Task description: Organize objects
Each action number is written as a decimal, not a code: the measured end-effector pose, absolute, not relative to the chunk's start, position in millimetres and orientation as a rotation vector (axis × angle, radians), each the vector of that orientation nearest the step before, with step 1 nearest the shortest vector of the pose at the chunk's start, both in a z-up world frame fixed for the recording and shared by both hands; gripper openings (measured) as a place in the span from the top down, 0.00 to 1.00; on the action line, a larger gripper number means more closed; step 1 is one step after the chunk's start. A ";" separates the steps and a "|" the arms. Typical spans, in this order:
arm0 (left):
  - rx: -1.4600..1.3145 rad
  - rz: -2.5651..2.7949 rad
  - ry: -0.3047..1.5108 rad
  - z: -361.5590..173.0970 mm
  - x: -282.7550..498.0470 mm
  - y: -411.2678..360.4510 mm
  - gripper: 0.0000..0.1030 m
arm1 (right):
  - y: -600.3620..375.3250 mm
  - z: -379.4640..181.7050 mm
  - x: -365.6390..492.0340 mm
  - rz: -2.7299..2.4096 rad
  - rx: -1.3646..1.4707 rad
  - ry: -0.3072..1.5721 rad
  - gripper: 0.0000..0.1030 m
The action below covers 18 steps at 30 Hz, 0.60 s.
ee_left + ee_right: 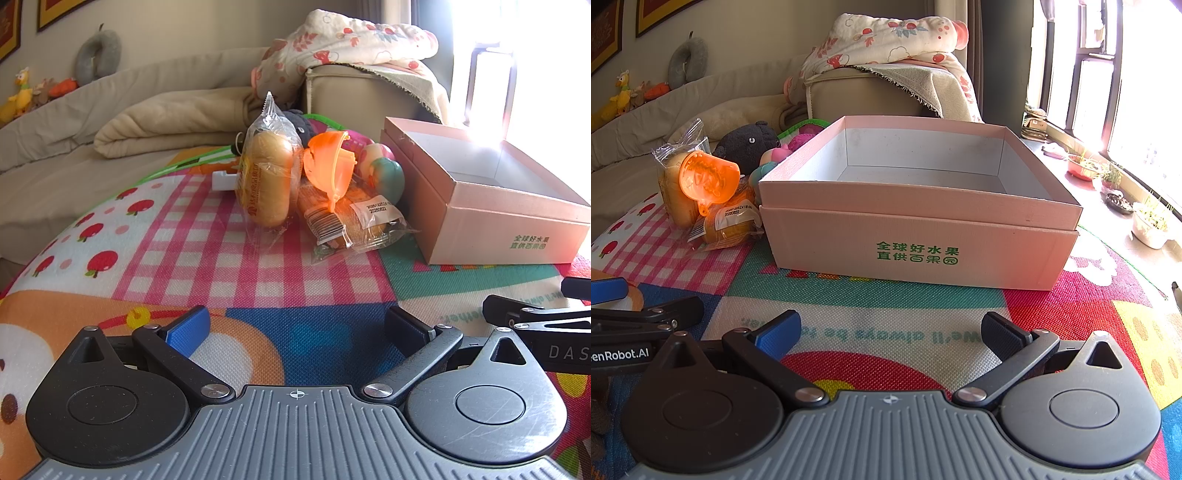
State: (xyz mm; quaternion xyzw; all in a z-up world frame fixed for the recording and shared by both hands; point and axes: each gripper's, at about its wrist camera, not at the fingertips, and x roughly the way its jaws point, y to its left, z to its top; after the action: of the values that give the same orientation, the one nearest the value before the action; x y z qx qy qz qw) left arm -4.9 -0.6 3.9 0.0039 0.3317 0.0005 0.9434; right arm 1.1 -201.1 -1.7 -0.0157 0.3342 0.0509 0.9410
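**Both grippers wide open over the play mat, nothing held**

Left wrist view: the left gripper hangs over the colourful play mat with its fingers spread wide and nothing between them. Ahead, toward the mat's far edge, a heap of objects: an upright wrapped bun, an orange plastic scoop leaning on a flat wrapped bun, and a pastel toy ball. Just right of the heap sits the pink box (open, nothing visible in it).

Right wrist view: the right gripper is likewise fully spread and holds nothing. The box stands directly ahead, mid-mat, green lettering facing the camera. A dark plush toy lies behind the heap, left of the box.
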 end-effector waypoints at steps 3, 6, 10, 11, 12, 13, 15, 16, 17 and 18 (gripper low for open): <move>0.008 0.001 0.676 4.1 -5.2 -0.6 0.00 | -200.3 -1.7 2.0 0.104 -0.032 0.683 0.00; 0.008 0.001 0.676 4.3 -5.4 -0.7 0.00 | -200.2 -1.8 2.8 0.105 -0.030 0.684 0.00; 0.009 0.001 0.677 4.6 -5.7 -0.8 0.00 | -201.2 0.0 5.7 0.113 -0.026 0.693 0.00; 0.009 0.001 0.677 4.6 -5.8 -0.8 0.00 | -201.7 0.5 5.7 0.116 -0.027 0.694 0.00; 0.009 0.001 0.676 4.7 -5.9 -0.7 0.00 | -202.4 1.2 5.4 0.118 -0.027 0.695 0.00; 0.008 0.001 0.677 4.8 -5.9 -0.7 0.00 | -202.9 1.1 5.2 0.120 -0.025 0.694 0.00; 0.007 0.000 0.677 5.0 -6.2 -0.8 0.00 | -202.9 1.3 5.0 0.120 -0.025 0.693 0.00; 0.007 0.000 0.677 5.0 -6.3 -0.8 0.00 | -203.2 1.3 5.0 0.121 -0.025 0.693 0.00; 0.007 0.000 0.677 5.1 -6.4 -0.7 0.00 | -203.2 1.2 5.5 0.121 -0.025 0.694 0.00; 0.007 0.000 0.677 5.2 -6.5 -0.7 0.00 | -203.3 1.3 5.9 0.123 -0.025 0.696 0.00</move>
State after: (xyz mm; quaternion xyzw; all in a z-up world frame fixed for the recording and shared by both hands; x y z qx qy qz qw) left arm -6.5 -0.7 5.2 0.0036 0.3320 0.0002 0.9433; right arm 5.9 -203.3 1.3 -0.0121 0.3406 0.0600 0.9382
